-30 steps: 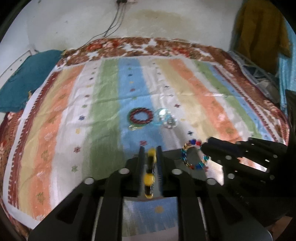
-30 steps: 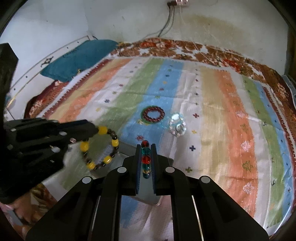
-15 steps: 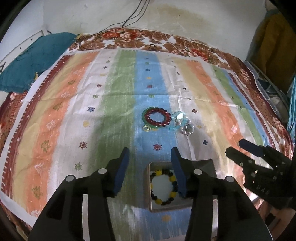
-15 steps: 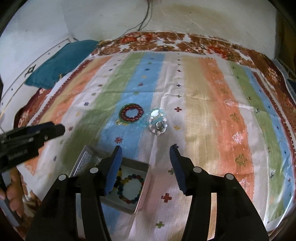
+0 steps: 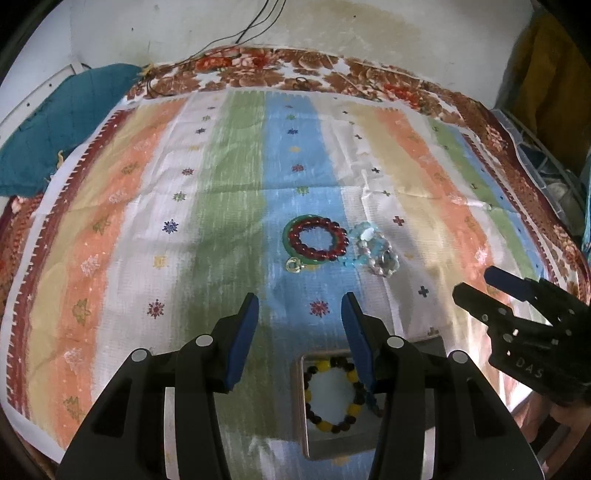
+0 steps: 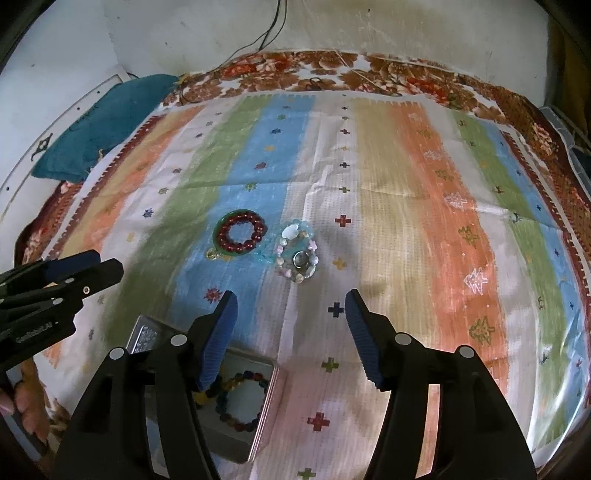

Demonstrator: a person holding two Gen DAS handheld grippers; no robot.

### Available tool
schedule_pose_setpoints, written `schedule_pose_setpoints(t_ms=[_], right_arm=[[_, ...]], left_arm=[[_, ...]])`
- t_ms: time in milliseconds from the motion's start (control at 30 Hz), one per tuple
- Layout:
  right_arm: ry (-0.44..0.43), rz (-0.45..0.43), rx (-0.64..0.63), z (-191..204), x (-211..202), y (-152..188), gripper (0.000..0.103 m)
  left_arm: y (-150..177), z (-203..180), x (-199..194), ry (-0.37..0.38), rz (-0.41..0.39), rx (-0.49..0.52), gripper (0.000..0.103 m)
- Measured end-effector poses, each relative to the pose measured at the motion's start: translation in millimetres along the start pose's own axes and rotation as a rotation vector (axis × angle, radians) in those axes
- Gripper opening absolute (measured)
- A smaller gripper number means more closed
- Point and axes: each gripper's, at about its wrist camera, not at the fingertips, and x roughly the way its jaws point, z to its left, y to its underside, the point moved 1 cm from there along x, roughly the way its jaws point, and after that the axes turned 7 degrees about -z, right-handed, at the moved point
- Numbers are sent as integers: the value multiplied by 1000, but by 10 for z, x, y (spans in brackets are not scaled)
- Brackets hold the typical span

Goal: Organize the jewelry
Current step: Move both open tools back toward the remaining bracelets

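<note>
A metal tin (image 5: 301, 417) lies at the near edge of the striped cloth. It holds a yellow-and-dark bead bracelet (image 5: 318, 395) and a multicoloured bead bracelet (image 6: 240, 402). The tin also shows in the right wrist view (image 6: 267, 406). Farther out lie a red bead bracelet on a green ring (image 5: 317, 242) and a pale blue and clear bracelet (image 5: 375, 253). My left gripper (image 5: 299, 336) is open and empty above the tin. My right gripper (image 6: 290, 334) is open and empty, to the right of the tin.
The striped cloth (image 5: 221, 206) covers a floral bedspread (image 5: 332, 74). A teal cushion (image 5: 55, 122) lies at the far left. Cables (image 5: 258, 26) hang on the white wall behind. Clutter sits at the right edge (image 5: 554, 177).
Both grippers were shut on bracelets a second ago. They opened, both bracelets now lie in the tin, and both grippers have lifted and drawn back.
</note>
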Motion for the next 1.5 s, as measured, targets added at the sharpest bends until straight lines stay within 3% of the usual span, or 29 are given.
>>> schedule_pose_setpoints(t_ms=[300,1000,1500], right_arm=[[-13,37,60,-163,281,-113,64],[31,93,66,-336,837,-230,69],[25,99,112,-432,1128,-326,69]], left_arm=[[-93,-20,298,-1,42,12,48],[-134,-137,821,-13,138,114,55],[-225,-198,1098,-17,153,171,58]])
